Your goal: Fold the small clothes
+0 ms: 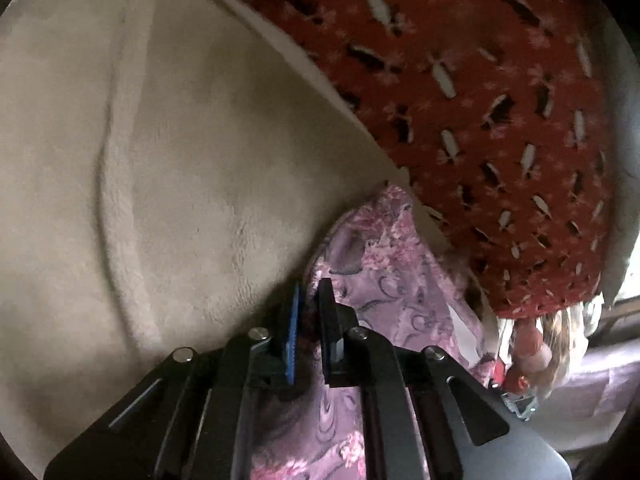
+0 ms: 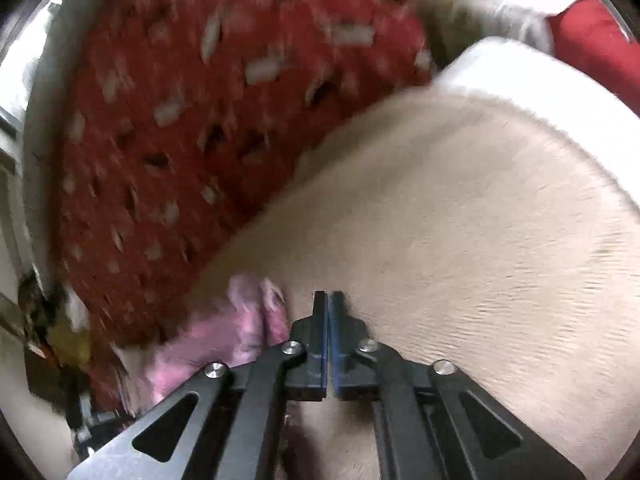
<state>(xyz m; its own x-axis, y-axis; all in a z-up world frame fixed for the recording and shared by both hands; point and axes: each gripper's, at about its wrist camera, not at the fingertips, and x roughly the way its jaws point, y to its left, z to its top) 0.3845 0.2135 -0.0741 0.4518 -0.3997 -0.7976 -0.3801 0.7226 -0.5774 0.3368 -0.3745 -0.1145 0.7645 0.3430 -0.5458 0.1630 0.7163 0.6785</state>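
A cream fleece garment [image 1: 192,152] fills the left of the left wrist view, with a raised seam down it. It also fills the right wrist view [image 2: 460,220]. A pink-purple floral cloth [image 1: 384,264] lies under its lower edge and shows in the right wrist view [image 2: 224,336] too. My left gripper [image 1: 310,300] is shut on the edge where the fleece meets the floral cloth. My right gripper [image 2: 328,300] has its jaws pressed together at the fleece's edge, with fabric pinched between them. The right wrist view is blurred.
A red bedspread with a white and black pattern [image 1: 480,100] lies beyond the garment, also in the right wrist view [image 2: 192,120]. A doll-like toy [image 1: 532,352] lies at its far edge. A red cushion [image 2: 592,48] sits at the upper right.
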